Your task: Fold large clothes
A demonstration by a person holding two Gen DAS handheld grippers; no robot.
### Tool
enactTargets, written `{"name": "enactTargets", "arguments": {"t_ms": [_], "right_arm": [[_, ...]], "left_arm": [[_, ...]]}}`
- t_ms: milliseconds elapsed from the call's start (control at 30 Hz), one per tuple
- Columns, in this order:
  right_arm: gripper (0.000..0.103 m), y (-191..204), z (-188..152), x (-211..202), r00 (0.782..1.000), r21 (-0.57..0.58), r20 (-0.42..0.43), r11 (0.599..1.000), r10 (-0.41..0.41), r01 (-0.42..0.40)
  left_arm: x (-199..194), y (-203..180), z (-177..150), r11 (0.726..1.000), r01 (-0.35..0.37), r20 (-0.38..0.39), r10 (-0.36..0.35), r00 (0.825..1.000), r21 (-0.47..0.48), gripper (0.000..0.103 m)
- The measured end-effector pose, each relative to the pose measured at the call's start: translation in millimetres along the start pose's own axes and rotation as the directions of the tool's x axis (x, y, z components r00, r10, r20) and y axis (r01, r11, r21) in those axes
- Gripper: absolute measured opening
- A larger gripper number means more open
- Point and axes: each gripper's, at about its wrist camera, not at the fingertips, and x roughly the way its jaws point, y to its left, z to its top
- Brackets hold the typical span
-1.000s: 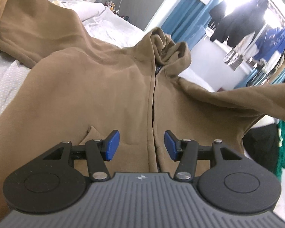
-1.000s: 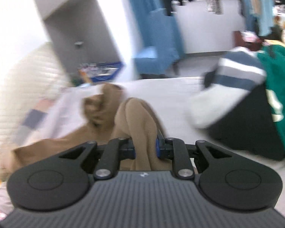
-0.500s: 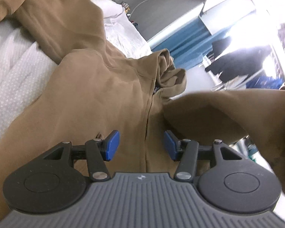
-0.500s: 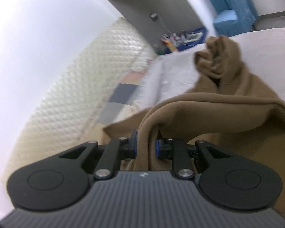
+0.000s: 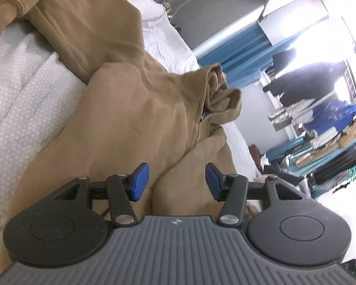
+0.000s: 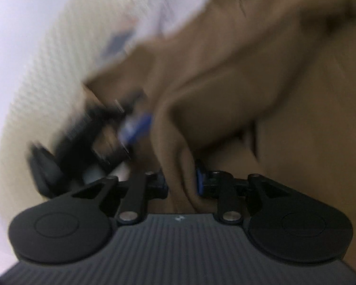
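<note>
A brown zip hoodie lies face up on the bed, its hood bunched at the far end. One sleeve is folded in over the chest. My left gripper hovers open just above that fold, holding nothing. In the right wrist view, which is blurred, my right gripper is low over the hoodie. Its jaws are opening, and the sleeve fold still lies between them. The left gripper's blue fingers show close by on the left. The other sleeve's cuff lies at the top left.
A white textured bed cover shows left of the hoodie. A cream quilted headboard stands at the left of the right wrist view. Beyond the bed are a blue curtain and hanging clothes.
My right gripper swung down and across with the sleeve, laying it over the hoodie's chest, and its jaws have widened. My left gripper shifted and rolled a little, staying open.
</note>
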Motion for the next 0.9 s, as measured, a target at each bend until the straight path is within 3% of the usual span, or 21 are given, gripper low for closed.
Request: {"name": "enactTargets", "arguments": {"t_ms": [67,100,167,233,367,500,633,733,800,900], "right_arm": [[0.037,-4,-3,-5,1.000,-0.030,-0.019,0.999,0.017,-0.018],[0.045,-2,0,-10,1.000,-0.048,-0.027,0.999,0.015,-0.016],[0.074,1,7,-24,0.999,-0.060,-0.042,0.998,0.027,-0.029],[0.085,2,16,-42,0.999,-0.069,-0.033,0.997,0.024,-0.026],[0.084,-5,36,-84,0.997,-0.053,0.058,0.997,0.056,-0.053],[0.085,-39,69,-99,0.980,0.047,0.198,0.999,-0.012,0.003],[0.085,-83,116,-72,0.968,0.220,0.227,0.974,-0.105,0.054],[0.084,-112,137,-38,0.971,0.340,0.208,0.940,-0.115,0.039],[0.084,-118,149,-21,0.967,0.338,0.223,0.940,-0.122,0.041],[0.084,-125,165,1,0.949,0.299,0.245,0.947,-0.196,0.118]], "left_arm": [[6,-3,-4,1.000,-0.007,-0.015,0.007,1.000,0.017,0.058],[8,-4,-6,1.000,-0.010,-0.023,0.010,1.000,0.025,0.058],[11,-8,-10,0.999,-0.006,-0.041,0.007,0.999,0.036,0.058],[16,-10,-14,0.999,-0.002,-0.058,0.005,0.998,0.047,0.059],[25,-14,-20,0.998,0.007,-0.081,-0.002,0.997,0.066,0.060],[35,-15,-25,0.997,0.006,-0.111,0.002,0.994,0.072,0.060],[43,-17,-29,0.996,-0.009,-0.119,0.020,0.993,0.088,0.060],[46,-14,-29,0.996,-0.016,-0.114,0.025,0.993,0.083,0.060],[48,-11,-29,0.997,-0.015,-0.109,0.024,0.994,0.075,0.060],[55,-8,-28,0.998,-0.016,-0.103,0.023,0.994,0.068,0.060]]}}
